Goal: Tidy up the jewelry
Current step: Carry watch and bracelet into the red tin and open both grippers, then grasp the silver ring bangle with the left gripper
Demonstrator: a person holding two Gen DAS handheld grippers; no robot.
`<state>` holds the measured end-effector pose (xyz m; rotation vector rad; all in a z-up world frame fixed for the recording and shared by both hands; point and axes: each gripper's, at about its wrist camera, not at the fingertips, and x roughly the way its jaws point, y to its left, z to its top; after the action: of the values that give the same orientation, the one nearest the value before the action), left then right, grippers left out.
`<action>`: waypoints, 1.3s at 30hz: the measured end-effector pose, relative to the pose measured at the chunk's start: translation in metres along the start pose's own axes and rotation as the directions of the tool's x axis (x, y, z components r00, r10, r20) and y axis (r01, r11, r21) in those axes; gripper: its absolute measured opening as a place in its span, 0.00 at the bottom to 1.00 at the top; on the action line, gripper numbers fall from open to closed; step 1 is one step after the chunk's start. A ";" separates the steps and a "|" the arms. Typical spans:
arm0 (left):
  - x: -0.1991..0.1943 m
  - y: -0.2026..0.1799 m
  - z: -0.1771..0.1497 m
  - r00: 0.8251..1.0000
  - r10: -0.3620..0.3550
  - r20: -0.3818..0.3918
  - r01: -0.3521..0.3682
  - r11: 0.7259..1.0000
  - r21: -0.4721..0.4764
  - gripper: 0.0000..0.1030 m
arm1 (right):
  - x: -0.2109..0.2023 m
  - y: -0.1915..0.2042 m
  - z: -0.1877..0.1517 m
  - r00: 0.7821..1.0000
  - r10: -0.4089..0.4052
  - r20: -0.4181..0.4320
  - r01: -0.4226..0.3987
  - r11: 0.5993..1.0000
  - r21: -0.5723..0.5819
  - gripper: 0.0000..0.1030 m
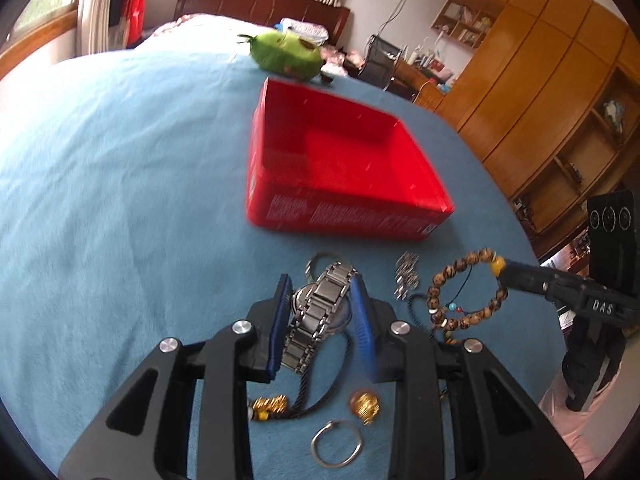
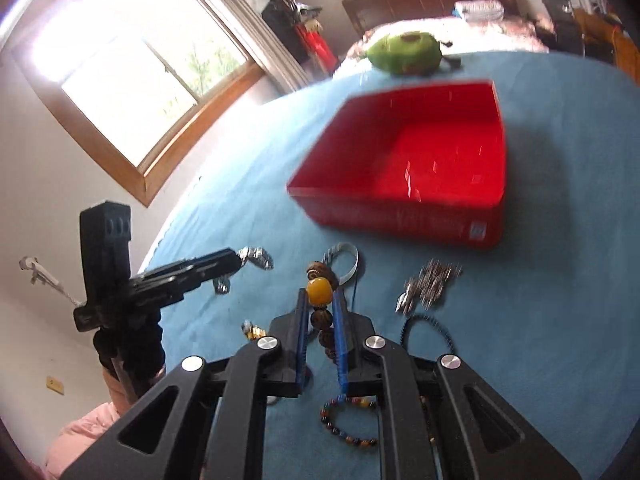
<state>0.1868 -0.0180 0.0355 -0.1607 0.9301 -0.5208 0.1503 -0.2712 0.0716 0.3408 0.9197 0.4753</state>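
Note:
A red open box [image 1: 344, 168] sits on the blue bedspread, also in the right wrist view [image 2: 412, 168]. My left gripper [image 1: 320, 292] is shut on a silver metal watch [image 1: 320, 308]; in the right wrist view its tip holds the watch band [image 2: 256, 258]. My right gripper [image 2: 320, 300] is shut on a brown bead bracelet with a yellow bead [image 2: 319, 292]; the bracelet hangs from its tip in the left wrist view [image 1: 466, 292]. Both hold their pieces in front of the box.
On the bedspread lie a silver chain heap [image 1: 407, 274], a silver ring bangle [image 1: 337, 443], gold charms on a dark cord [image 1: 362, 404], a multicolour bead bracelet [image 2: 348, 424] and a dark bead loop [image 2: 428, 330]. A green plush toy [image 1: 286, 54] lies beyond the box.

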 end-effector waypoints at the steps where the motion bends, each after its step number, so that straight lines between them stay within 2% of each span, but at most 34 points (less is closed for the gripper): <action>1: -0.002 -0.003 0.006 1.000 -0.001 0.005 0.001 1.000 0.007 0.28 | -0.004 0.000 0.008 1.000 -0.004 0.019 0.004 1.000 -0.003 0.11; 4: -0.002 -0.015 0.031 1.000 -0.009 0.021 0.009 1.000 0.022 0.28 | -0.008 -0.003 0.036 0.998 -0.027 0.063 0.027 1.000 0.000 0.11; 8: 0.013 -0.031 0.068 0.999 0.006 0.053 -0.008 0.999 0.040 0.27 | 0.000 -0.019 0.075 0.988 -0.097 0.120 0.093 0.995 0.035 0.11; 10: 0.029 -0.036 0.086 0.998 0.018 0.067 -0.021 0.999 0.040 0.20 | 0.011 -0.032 0.088 0.983 -0.127 0.133 0.121 0.991 0.058 0.11; 13: 0.058 -0.033 0.105 0.998 0.012 0.069 -0.013 1.000 0.021 0.19 | 0.030 -0.051 0.104 0.975 -0.166 0.147 0.155 0.984 0.083 0.11; 14: 0.067 -0.031 0.110 0.998 0.014 0.065 -0.015 1.000 0.015 0.18 | 0.034 -0.056 0.107 0.975 -0.169 0.145 0.157 0.984 0.089 0.11; 15: 0.076 -0.030 0.114 0.998 0.021 0.064 -0.021 1.000 0.011 0.11 | 0.045 -0.064 0.109 0.975 -0.174 0.135 0.162 0.982 0.097 0.11; 16: 0.085 -0.028 0.117 0.998 0.022 0.060 -0.022 1.000 0.012 0.00 | 0.057 -0.071 0.111 0.977 -0.178 0.117 0.166 0.980 0.106 0.11; 21: 0.128 -0.016 0.130 1.000 0.017 0.000 -0.017 1.000 -0.010 0.01 | 0.101 -0.093 0.107 0.976 -0.214 0.022 0.211 0.971 0.114 0.11; 24: 0.132 -0.014 0.128 0.999 0.030 -0.014 -0.029 1.000 0.003 0.05 | 0.101 -0.095 0.107 0.975 -0.221 0.021 0.217 0.970 0.109 0.17; 25: 0.131 -0.013 0.128 0.999 0.031 -0.015 -0.031 1.000 0.004 0.08 | 0.097 -0.093 0.106 0.974 -0.223 0.029 0.219 0.970 0.108 0.26; 26: 0.129 -0.012 0.127 0.999 0.032 -0.014 -0.032 0.999 0.000 0.15 | 0.092 -0.091 0.106 0.973 -0.226 0.037 0.221 0.969 0.109 0.29; 28: 0.123 -0.013 0.127 0.999 0.033 -0.010 -0.033 0.999 -0.007 0.24 | 0.083 -0.087 0.106 0.974 -0.221 0.055 0.214 0.970 0.113 0.29; 31: 0.102 -0.020 0.121 0.999 0.039 0.017 -0.039 0.999 0.008 0.24 | 0.064 -0.073 0.106 0.973 -0.205 0.104 0.195 0.976 0.093 0.29; 33: 0.087 -0.028 0.116 0.999 0.044 0.025 -0.045 0.999 0.027 0.32 | 0.050 -0.064 0.100 0.971 -0.205 0.121 0.195 0.977 0.087 0.29; 36: 0.065 -0.041 0.099 0.998 0.063 0.028 -0.065 0.996 0.069 0.36 | 0.040 -0.057 0.088 0.977 -0.185 0.105 0.178 0.981 0.078 0.29; 39: 0.050 -0.046 0.077 0.997 0.080 0.004 -0.080 0.992 0.100 0.44 | 0.036 -0.055 0.072 0.981 -0.182 0.075 0.176 0.981 0.076 0.29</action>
<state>0.2561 -0.0898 0.0615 -0.0320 0.9050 -0.4920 0.2414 -0.3044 0.0623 0.3348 0.8799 0.2626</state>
